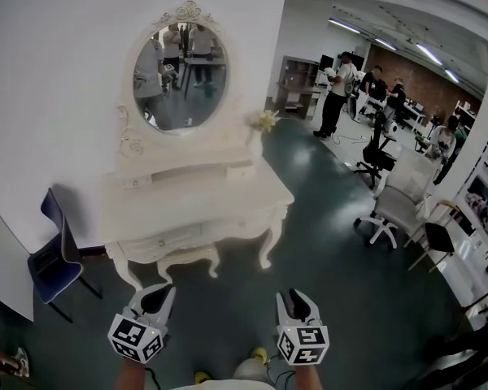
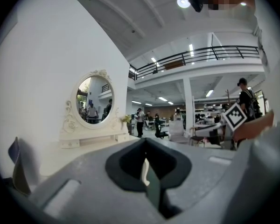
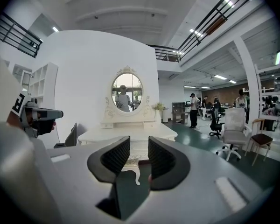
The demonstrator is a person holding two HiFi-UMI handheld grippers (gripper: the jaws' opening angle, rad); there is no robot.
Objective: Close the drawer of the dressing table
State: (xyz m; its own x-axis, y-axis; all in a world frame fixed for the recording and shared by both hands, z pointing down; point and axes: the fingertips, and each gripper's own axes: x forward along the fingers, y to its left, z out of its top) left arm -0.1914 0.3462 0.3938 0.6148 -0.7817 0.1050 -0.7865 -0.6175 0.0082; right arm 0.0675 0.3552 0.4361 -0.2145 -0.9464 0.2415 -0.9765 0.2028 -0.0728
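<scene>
The white dressing table (image 1: 228, 193) with an oval mirror (image 1: 179, 75) stands against the white wall, ahead of me. Its drawer (image 1: 167, 240) shows under the tabletop's front edge and seems to stand out a little. Both grippers hang in the air in front of the table and touch nothing. My left gripper (image 1: 156, 292) has its jaws together, with only a sliver of gap in the left gripper view (image 2: 147, 169). My right gripper (image 1: 297, 297) is open and empty; between its pads (image 3: 116, 155) I see the table's front and a carved leg (image 3: 136, 171).
A blue chair (image 1: 53, 254) stands left of the table beside a white panel (image 1: 0, 266). A white office chair (image 1: 394, 210) and a black one (image 1: 374, 157) stand to the right. Several people (image 1: 337, 92) are far back. Dark green floor (image 1: 309, 250) lies between me and the table.
</scene>
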